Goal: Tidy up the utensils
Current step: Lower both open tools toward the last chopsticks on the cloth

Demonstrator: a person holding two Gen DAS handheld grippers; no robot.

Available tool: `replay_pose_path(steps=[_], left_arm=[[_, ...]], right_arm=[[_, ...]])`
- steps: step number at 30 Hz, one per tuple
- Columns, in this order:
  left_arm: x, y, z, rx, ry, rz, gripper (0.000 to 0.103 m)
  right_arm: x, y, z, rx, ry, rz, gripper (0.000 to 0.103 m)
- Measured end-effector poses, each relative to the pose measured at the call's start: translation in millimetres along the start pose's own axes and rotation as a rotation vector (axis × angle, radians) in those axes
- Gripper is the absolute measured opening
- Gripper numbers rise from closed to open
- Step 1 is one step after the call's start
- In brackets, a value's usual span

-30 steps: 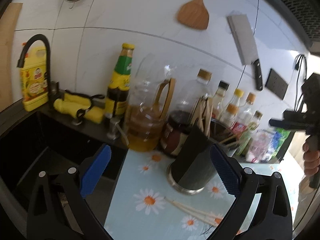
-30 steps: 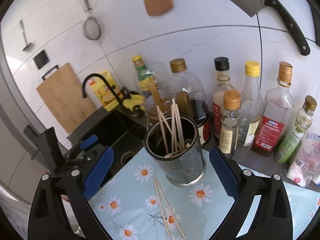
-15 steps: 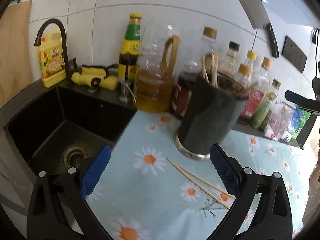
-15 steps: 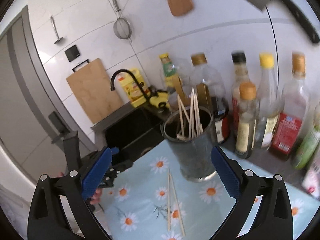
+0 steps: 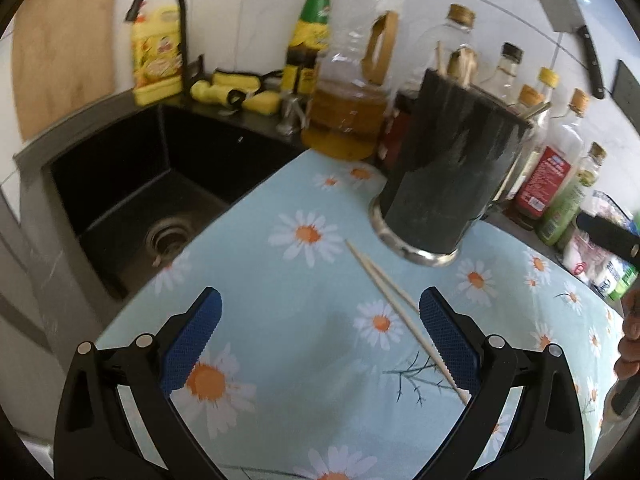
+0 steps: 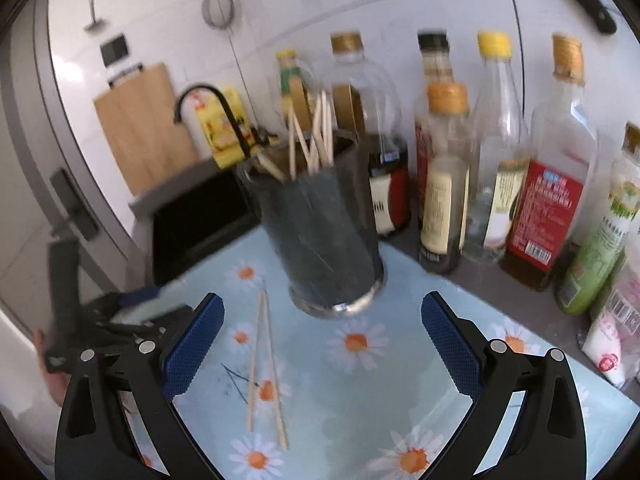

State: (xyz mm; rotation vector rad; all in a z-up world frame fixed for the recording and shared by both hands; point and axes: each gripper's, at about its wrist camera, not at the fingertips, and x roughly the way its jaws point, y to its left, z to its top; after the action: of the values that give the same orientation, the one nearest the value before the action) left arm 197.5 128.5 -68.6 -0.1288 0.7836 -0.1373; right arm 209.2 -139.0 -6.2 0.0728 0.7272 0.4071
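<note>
Both grippers hang over the daisy-print mat (image 5: 280,280) with their blue-padded fingers spread wide and nothing between them. Left gripper (image 5: 320,334) has bare cloth under its gap, and the loose pair of chopsticks (image 5: 394,300) lies flat just ahead of it, slanting from the middle distance toward its right finger (image 5: 448,344), where the near ends pass behind the pad. Right gripper (image 6: 322,342) sees the same pair lying ahead of its left finger (image 6: 192,350), the two sticks close together at the far end and spreading slightly toward the camera. Beyond the chopsticks, straight ahead of the right gripper and ahead and to the right of the left one, stands the dark cylindrical utensil holder (image 6: 324,232) with a metal base, upright on the mat, more chopsticks leaning inside it with their tips above the rim. Farther off, past the holder, a row of sauce and oil bottles (image 6: 492,152) stands along the white tiled wall. Ahead and to the left of the left gripper, the black sink (image 5: 132,184) drops beside the mat, with a black faucet (image 5: 168,16) and a yellow detergent bottle (image 5: 156,56) behind it. At the right edge of the left view, part of a hand (image 5: 628,340) shows, blurred.
</note>
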Motion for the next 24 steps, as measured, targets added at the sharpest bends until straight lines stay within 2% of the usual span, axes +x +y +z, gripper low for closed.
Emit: replay_pose_path(steps=[3,7,17,24], left_arm=[[1,2,-8,-0.024,0.021,0.034,0.097],[1,3,-17,-0.046,0.049,0.078,0.097],[1,0,-32,-0.096,0.104,0.136,0.097],[14,-5,-24,-0.100,0.145,0.146,0.097]], right_arm=[[20,-4,-8,0.013,0.088,0.027,0.095],[44,-4,-18,0.002,0.158,0.048,0.095],[87,11,-32,-0.096,0.279,0.076,0.095],[104,28,-47,-0.217,0.328,0.029,0.095]])
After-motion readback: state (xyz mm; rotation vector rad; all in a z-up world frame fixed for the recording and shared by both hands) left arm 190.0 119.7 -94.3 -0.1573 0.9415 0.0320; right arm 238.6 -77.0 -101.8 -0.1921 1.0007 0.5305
